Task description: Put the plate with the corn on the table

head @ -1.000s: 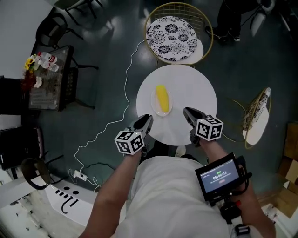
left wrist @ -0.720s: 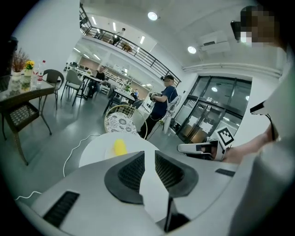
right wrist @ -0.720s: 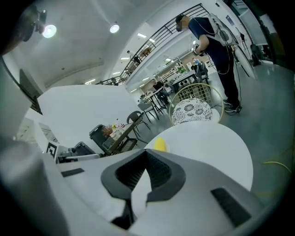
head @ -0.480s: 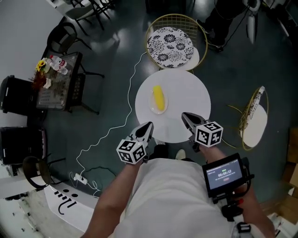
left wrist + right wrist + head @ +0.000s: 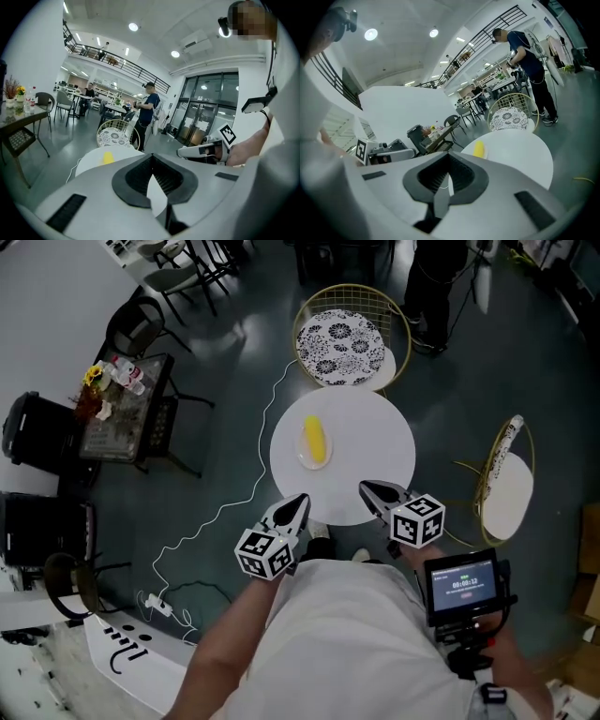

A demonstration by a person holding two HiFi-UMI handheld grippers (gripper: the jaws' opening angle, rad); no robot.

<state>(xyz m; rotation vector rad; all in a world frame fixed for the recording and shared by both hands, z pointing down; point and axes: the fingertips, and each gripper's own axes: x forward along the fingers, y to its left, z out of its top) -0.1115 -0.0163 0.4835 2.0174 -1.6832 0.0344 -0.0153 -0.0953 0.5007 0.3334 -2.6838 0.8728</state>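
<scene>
Dark glossy floor (image 5: 216, 442) spreads round a round white table (image 5: 370, 442), seen from steeply above. The plate (image 5: 301, 455) lies on the table's left half with the yellow corn (image 5: 316, 440) lying lengthwise on it, well clear of both grippers. The left gripper (image 5: 300, 500) sits at the near edge of the table and the right gripper (image 5: 366, 487) just over that edge, each pointing towards the table. The left gripper view shows its dark pads (image 5: 136, 176) meeting at the tip with nothing between them. The right gripper view shows the same for its pads (image 5: 433, 176), so both grippers are closed and empty. From these low views the corn is only a small yellow shape beyond the jaws, and the plate beneath it is hard to make out. Much of the near table edge is hidden behind the gripper bodies. Beyond the table stands a gold wire chair with a black-and-white patterned cushion (image 5: 339, 334). A standing person (image 5: 427, 277) behind it is cut off by the top of the head view. The wearer's white shirt (image 5: 337, 643) hides the floor nearest the camera, and a small lit screen (image 5: 462, 583) shows at lower right, its text too small to read.
</scene>
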